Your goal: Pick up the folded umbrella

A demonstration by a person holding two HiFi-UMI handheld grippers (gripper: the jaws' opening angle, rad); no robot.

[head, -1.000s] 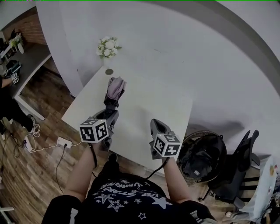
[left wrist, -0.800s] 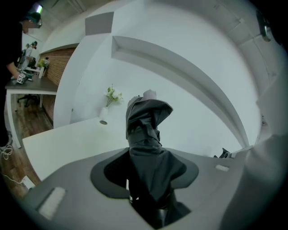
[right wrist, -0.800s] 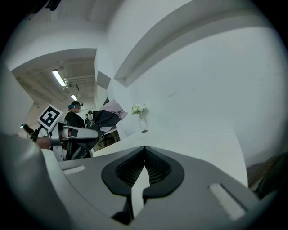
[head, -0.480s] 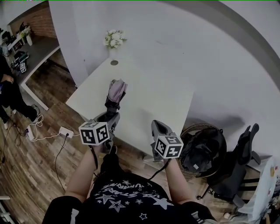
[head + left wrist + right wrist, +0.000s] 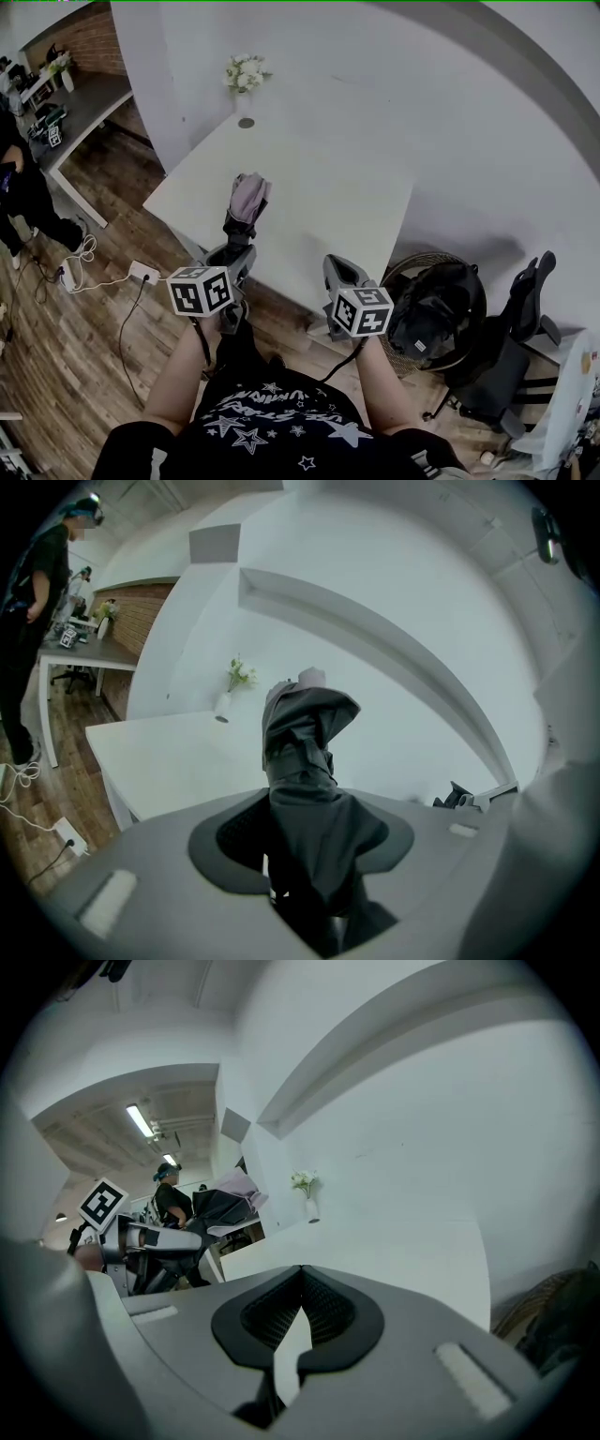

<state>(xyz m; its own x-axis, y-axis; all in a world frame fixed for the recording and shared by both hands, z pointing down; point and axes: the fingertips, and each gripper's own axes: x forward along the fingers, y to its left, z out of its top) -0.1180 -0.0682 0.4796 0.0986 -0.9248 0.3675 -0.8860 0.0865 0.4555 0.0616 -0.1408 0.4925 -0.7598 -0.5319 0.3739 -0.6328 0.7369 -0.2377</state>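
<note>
**Umbrella up and coming away from the counter**

The left fingers (image 5: 225, 841) are pinching the folded umbrella (image 5: 305, 761) near its lower end. Dark fabric is bunching between the pads, and the rest is sticking out ahead with its paler tip tilting upward. The left gripper (image 5: 234, 253) is holding it in the air. No part of the umbrella is touching the white counter (image 5: 328, 197), and it is hanging over the near edge. The right fingers (image 5: 267, 1321) are pressing together with nothing between them. The right gripper (image 5: 339, 281) is riding alongside, idle, by the same edge.

Over the last second both grippers are drawing back toward the person. More wooden floor is showing in front of the counter than a second ago, when the umbrella was sitting further in over the top. The pinch is looking the same throughout.

For the task, this is reading as a pick-up essentially done, with only a steady hold left to keep. One caution: the grip may be mostly on cloth, which could slide.

At the counter's far end a vase of flowers (image 5: 246, 73) is standing, well apart from all this.
</note>
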